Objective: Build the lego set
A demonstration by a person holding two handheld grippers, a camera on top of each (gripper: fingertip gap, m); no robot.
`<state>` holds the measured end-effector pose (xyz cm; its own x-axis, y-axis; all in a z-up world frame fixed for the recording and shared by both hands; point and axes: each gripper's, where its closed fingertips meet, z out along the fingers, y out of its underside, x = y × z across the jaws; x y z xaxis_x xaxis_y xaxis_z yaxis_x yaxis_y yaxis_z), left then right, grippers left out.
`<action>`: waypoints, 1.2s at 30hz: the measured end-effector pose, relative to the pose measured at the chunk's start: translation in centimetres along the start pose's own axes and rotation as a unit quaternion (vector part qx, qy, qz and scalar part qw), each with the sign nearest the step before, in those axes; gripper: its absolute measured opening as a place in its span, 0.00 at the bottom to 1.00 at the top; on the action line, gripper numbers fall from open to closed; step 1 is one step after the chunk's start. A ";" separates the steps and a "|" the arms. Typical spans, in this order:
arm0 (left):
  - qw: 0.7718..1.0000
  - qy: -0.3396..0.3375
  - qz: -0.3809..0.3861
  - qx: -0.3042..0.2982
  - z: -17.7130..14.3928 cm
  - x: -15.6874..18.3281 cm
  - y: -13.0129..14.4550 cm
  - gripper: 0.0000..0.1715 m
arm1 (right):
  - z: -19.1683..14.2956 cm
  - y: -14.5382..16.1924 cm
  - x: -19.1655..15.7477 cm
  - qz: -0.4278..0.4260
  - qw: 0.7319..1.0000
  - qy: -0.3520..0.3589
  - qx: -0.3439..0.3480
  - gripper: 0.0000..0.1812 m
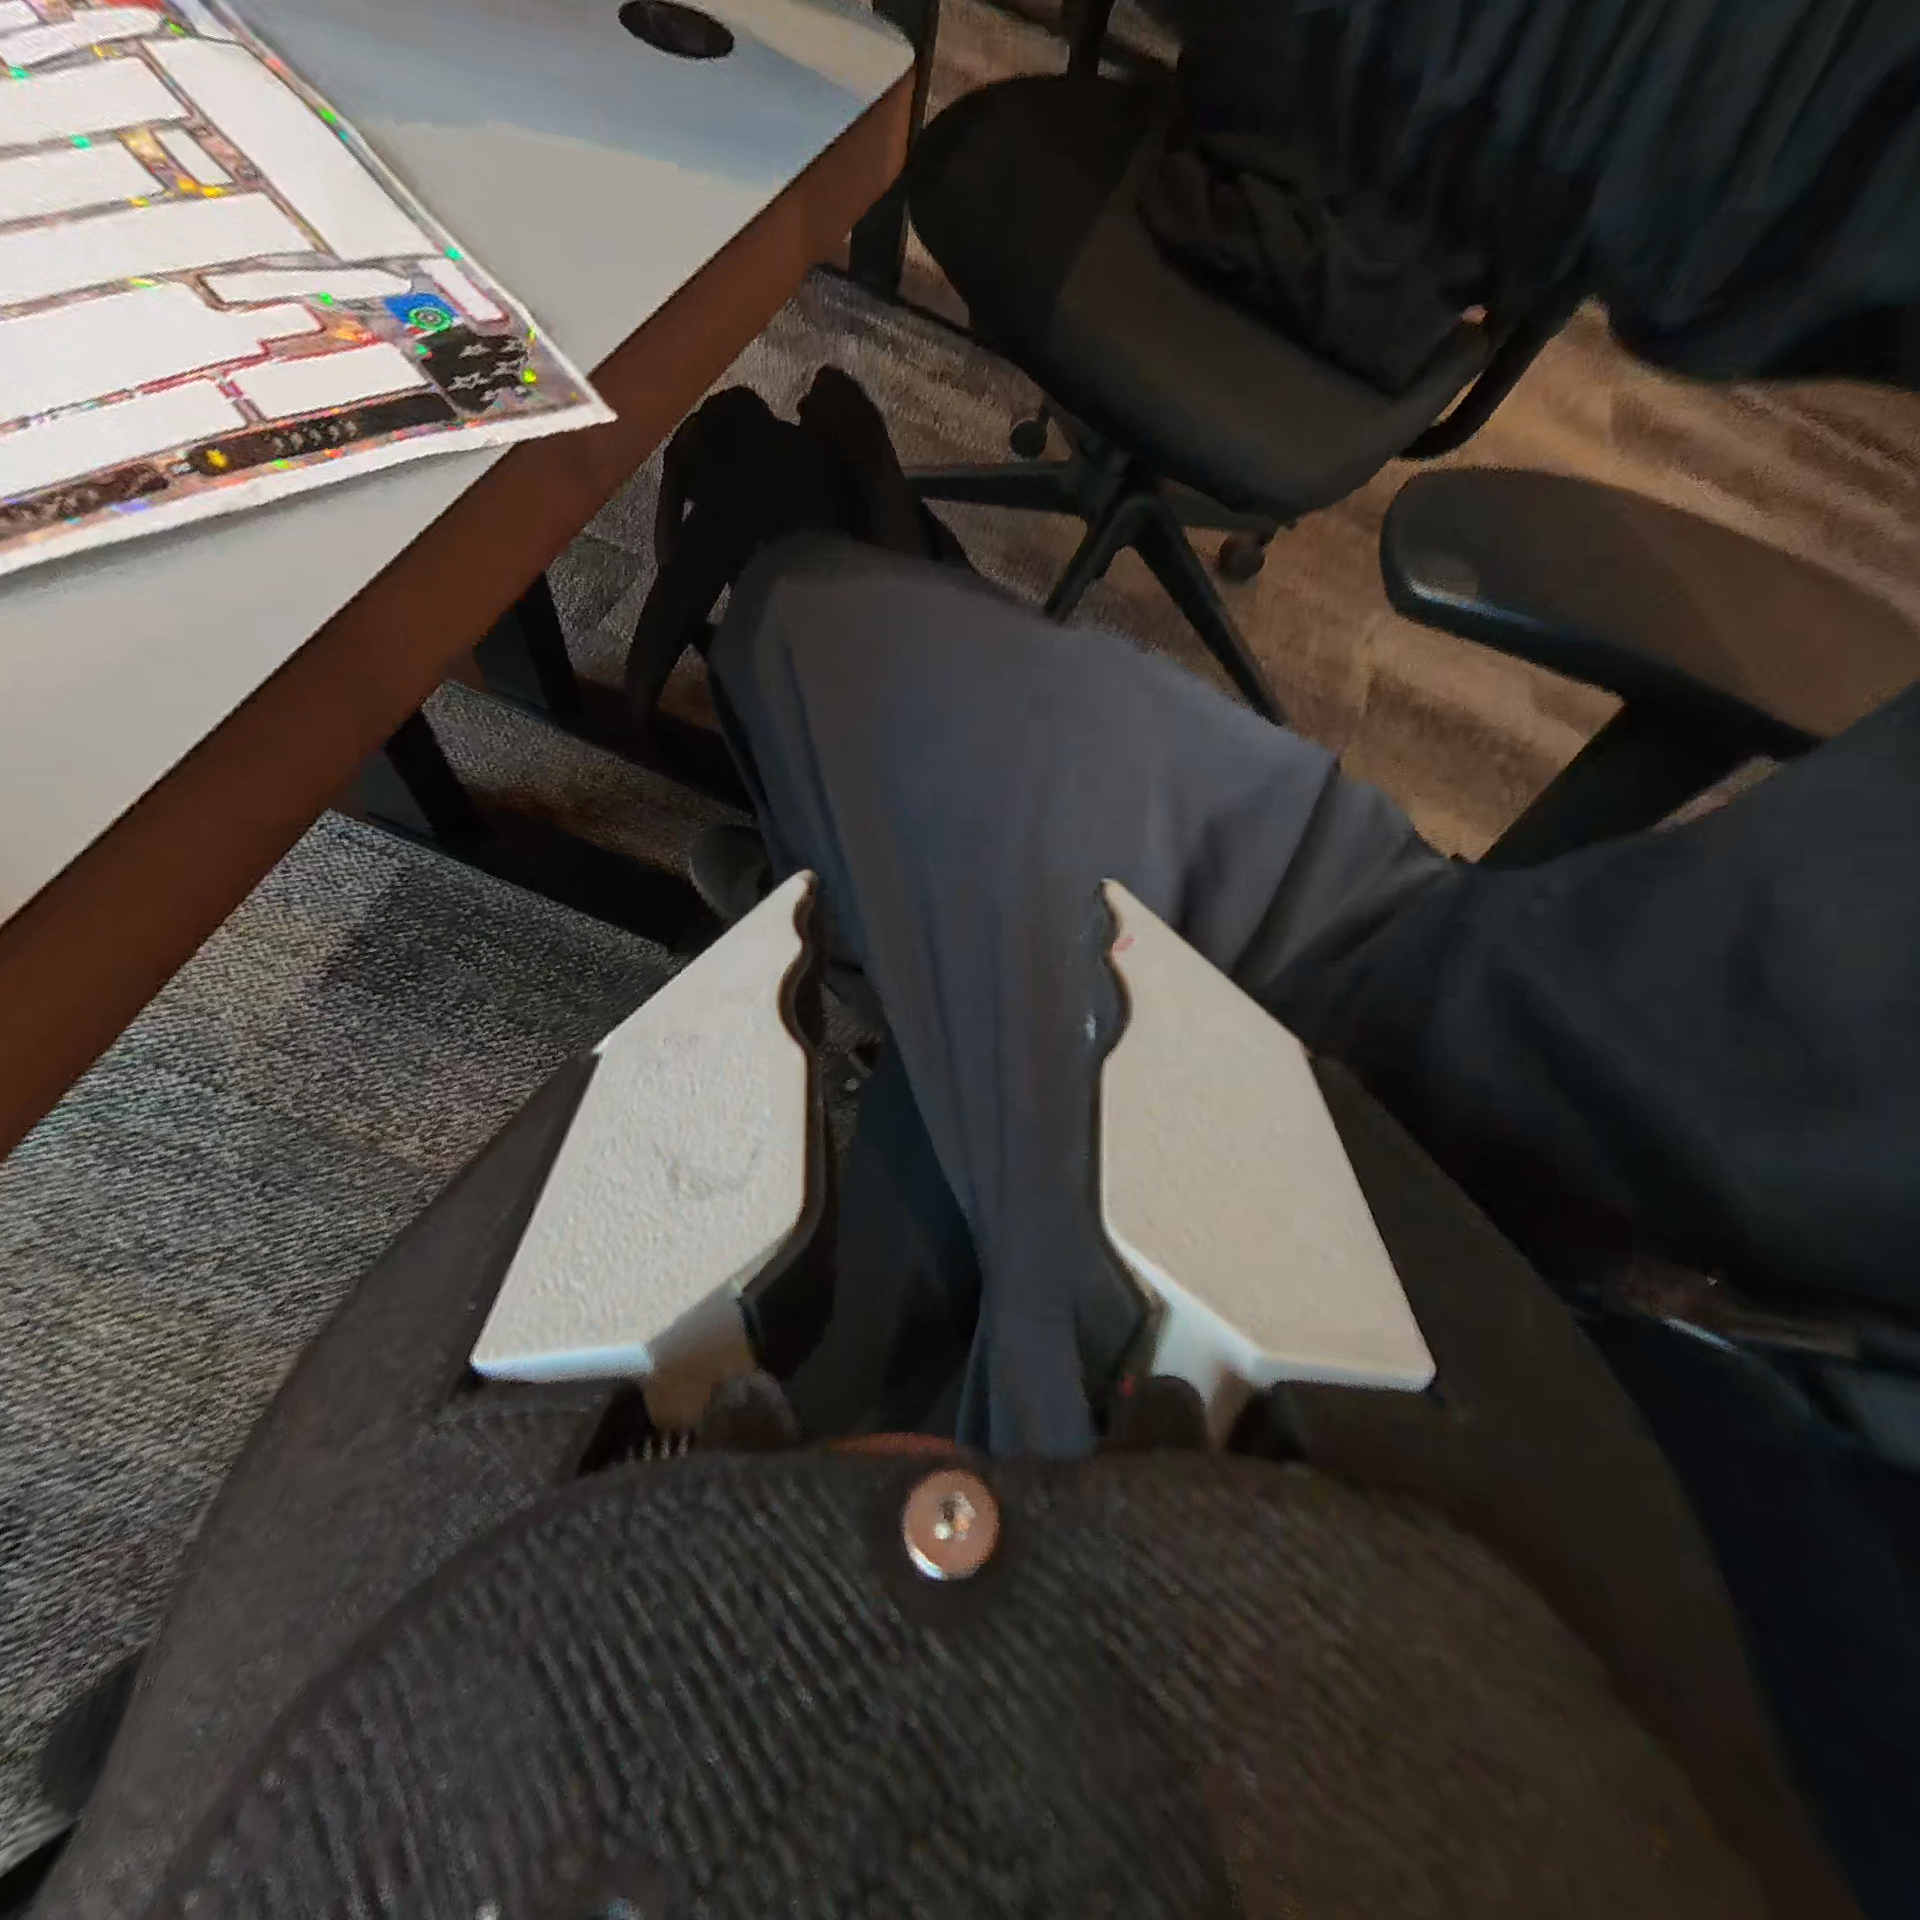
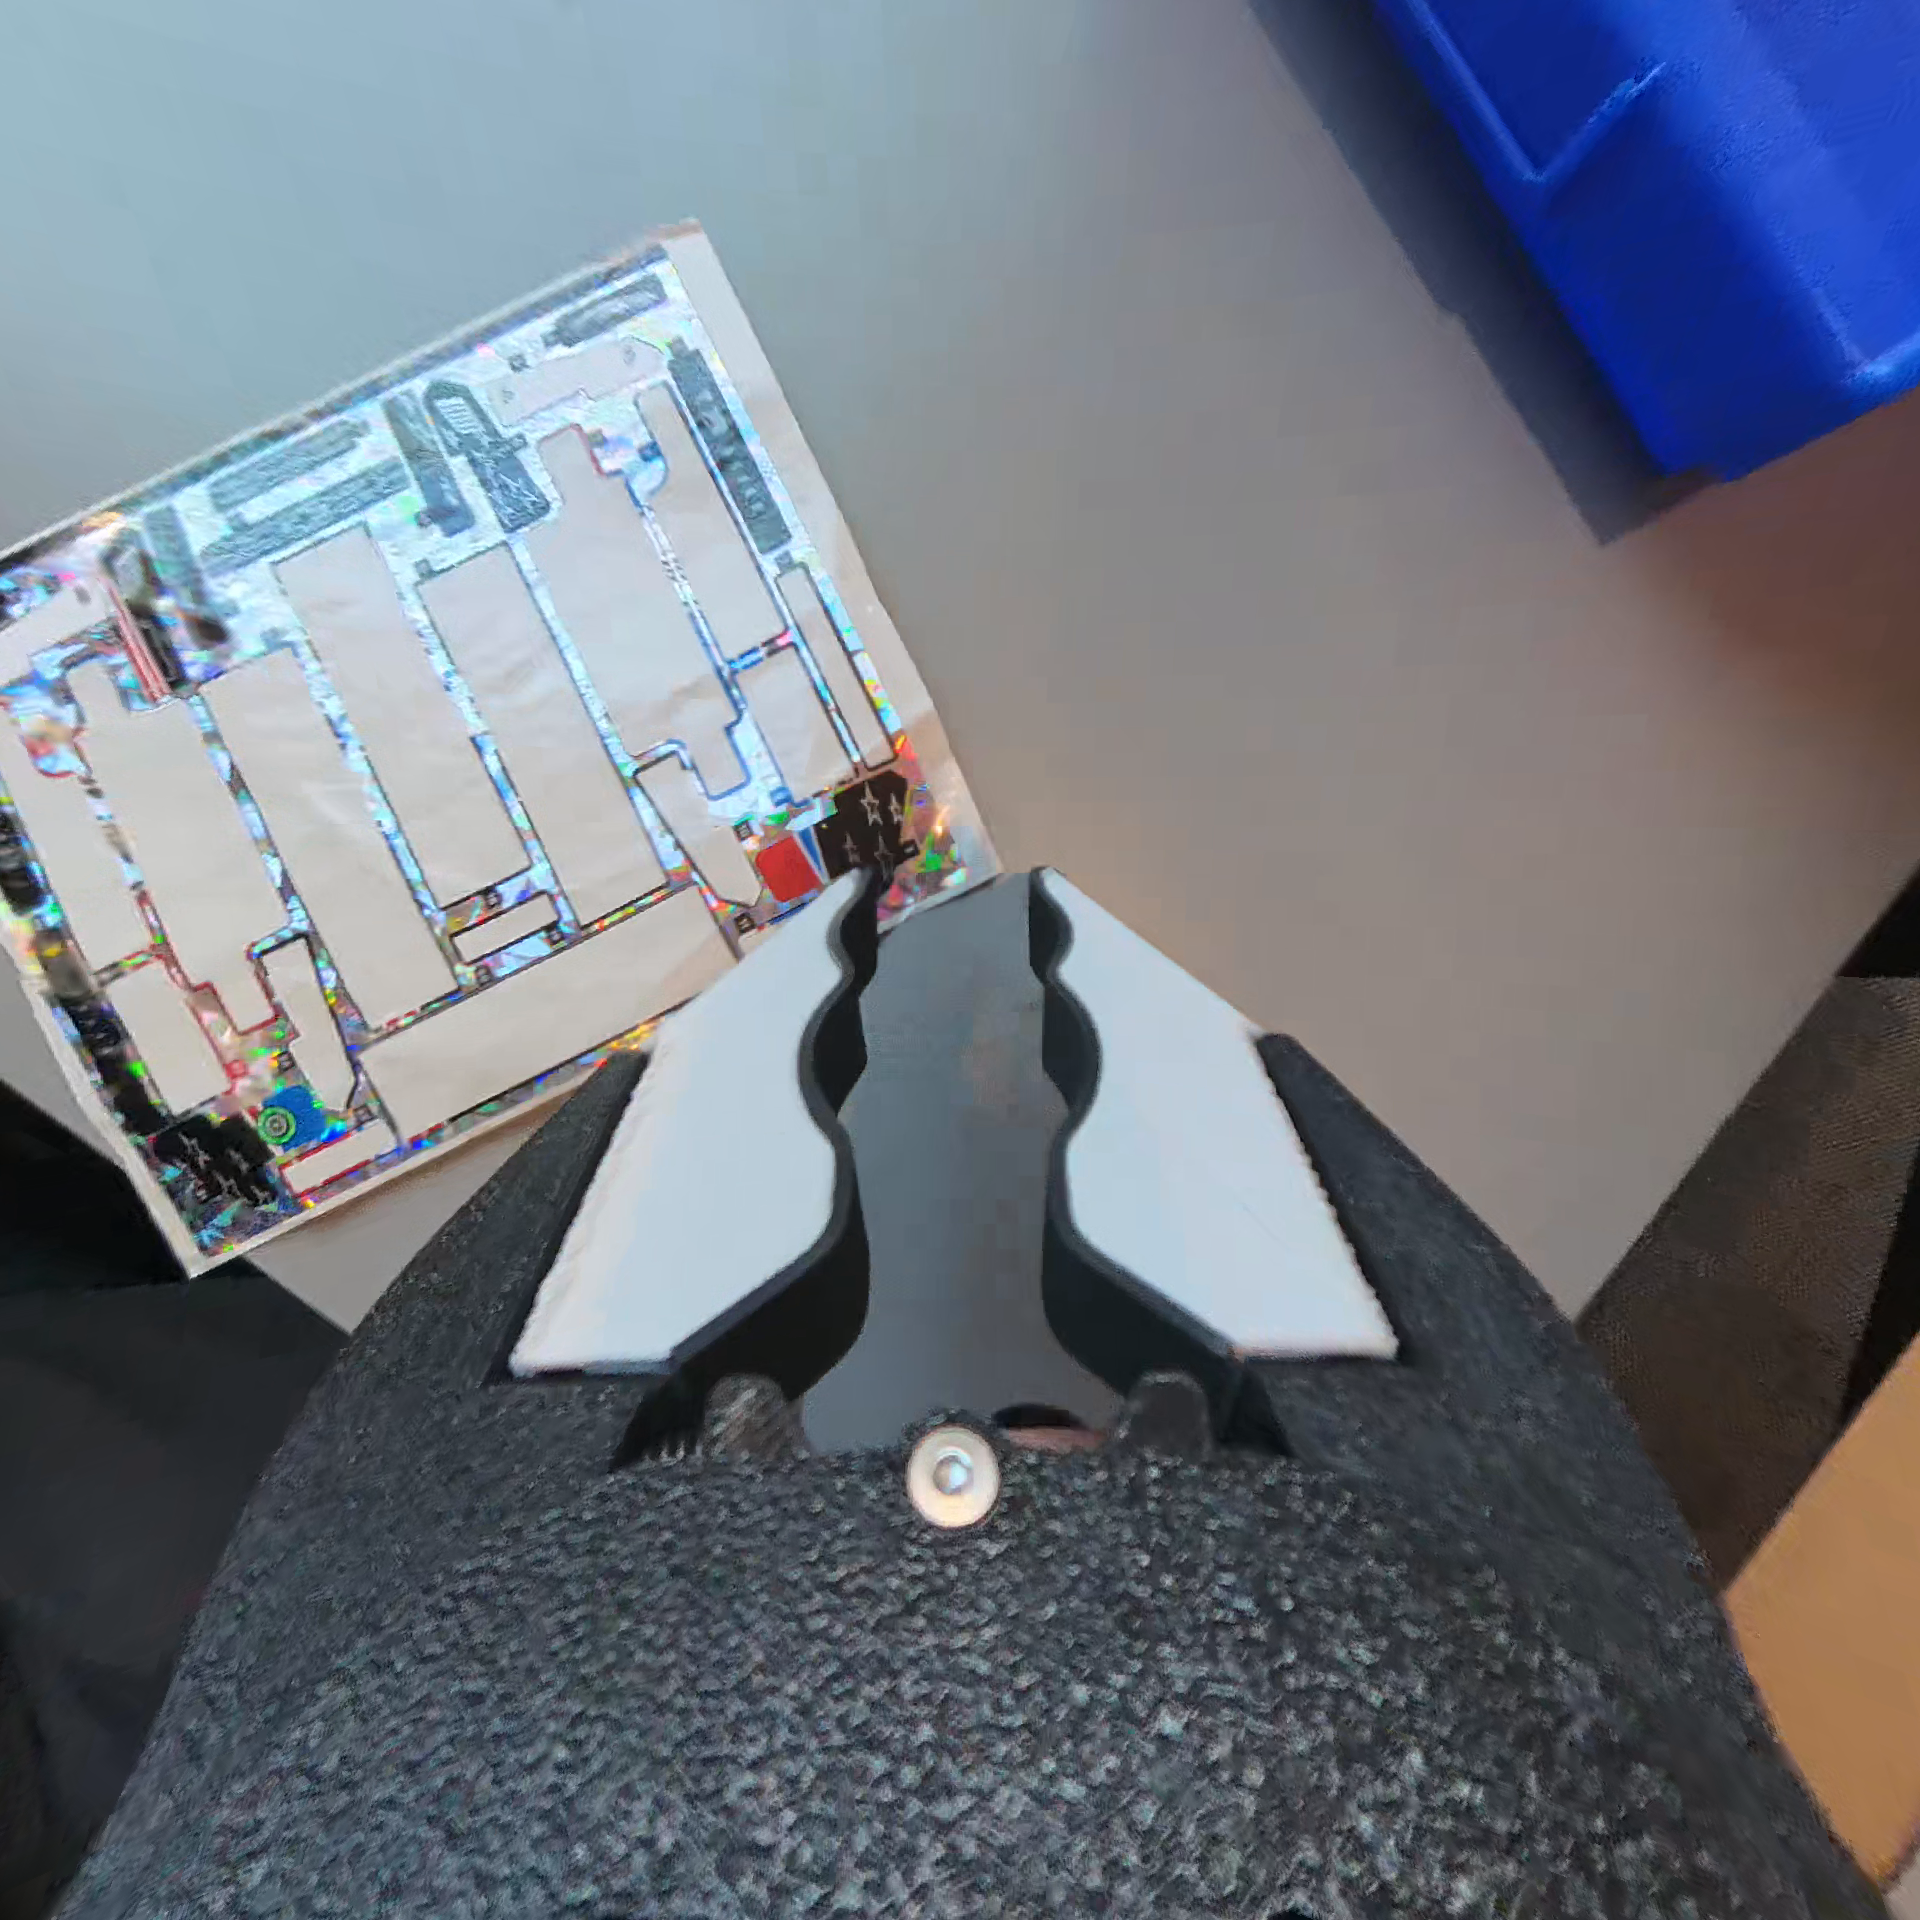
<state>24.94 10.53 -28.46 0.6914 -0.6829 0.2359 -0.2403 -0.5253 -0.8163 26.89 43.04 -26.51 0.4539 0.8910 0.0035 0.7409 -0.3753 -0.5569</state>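
Note:
My left gripper [image 1: 958,888] is open and empty. It hangs below table height over a seated person's grey trouser leg [image 1: 997,790]. A holographic sticker sheet [image 1: 197,281] with mostly blank cut-outs lies on the grey table [image 1: 644,187] at the upper left. In the right wrist view the same sheet [image 2: 436,769] lies flat on the table [image 2: 1299,727]. My right gripper [image 2: 951,883] hovers over the sheet's near right corner. A flat black piece [image 2: 956,1091] fills the gap between its jaws. No other bricks show.
A blue plastic bin [image 2: 1683,208] stands on the table at the upper right. A cardboard box [image 2: 1849,1621] sits below the table edge at the right. Black office chairs [image 1: 1226,343] stand on the carpet [image 1: 187,1143] beside the table. A round cable hole [image 1: 675,26] is in the tabletop. Some 35 cm of space lies between my two pairs of fingers.

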 end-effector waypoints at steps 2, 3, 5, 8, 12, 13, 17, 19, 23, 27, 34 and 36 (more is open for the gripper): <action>1.000 -0.001 -0.010 0.005 0.4 0.3 0.0 0.29 | -1.6 0.5 0.1 -0.001 0.999 0.027 0.025 0.17; 1.000 -0.005 -0.012 0.005 0.6 0.2 0.0 0.30 | -2.5 0.8 -0.1 0.004 0.999 0.033 0.041 0.19; 1.000 -0.023 -0.007 0.006 1.1 -0.5 -0.4 0.34 | -4.1 1.5 -1.9 0.022 0.997 0.003 0.080 0.20; 0.998 -0.056 0.029 0.010 1.7 -2.0 -2.6 0.36 | -5.8 3.3 -5.2 0.044 0.991 -0.055 0.117 0.29; 0.987 -0.121 0.110 -0.002 3.7 -5.1 -6.7 0.40 | -7.2 5.7 -7.5 0.052 0.987 -0.076 0.130 0.31; 0.981 -0.139 0.132 -0.015 4.5 -6.0 -7.3 0.41 | -7.4 6.1 -8.1 0.057 0.986 -0.083 0.135 0.31; 0.956 -0.198 0.197 -0.094 7.8 -9.4 -7.3 0.44 | -7.7 7.8 -9.9 0.066 0.983 -0.108 0.130 0.32; 0.947 -0.207 0.209 -0.127 9.0 -10.1 -6.4 0.43 | -7.7 8.6 -10.0 0.062 0.986 -0.098 0.123 0.35; 0.896 -0.283 0.296 -0.173 9.2 -12.0 -5.8 0.42 | -8.4 9.7 -10.3 0.073 0.983 -0.109 0.129 0.35; 0.863 -0.324 0.355 -0.157 8.7 -11.6 -6.3 0.24 | -8.5 10.4 -10.6 0.096 0.978 -0.123 0.136 0.34; 0.882 -0.315 0.345 -0.066 7.7 -8.4 -7.3 0.00 | -7.3 10.7 -14.5 0.192 0.939 -0.239 0.159 0.35; 0.886 -0.311 0.341 -0.046 7.2 -7.4 -7.2 0.00 | -7.2 10.1 -15.7 0.234 0.912 -0.292 0.167 0.36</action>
<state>26.48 23.05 -28.15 0.5993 -0.4606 -0.6547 -0.7812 -0.1580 -0.6039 30.80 23.43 -26.16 0.2690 0.6736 -0.6884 0.2963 -0.7380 -0.6063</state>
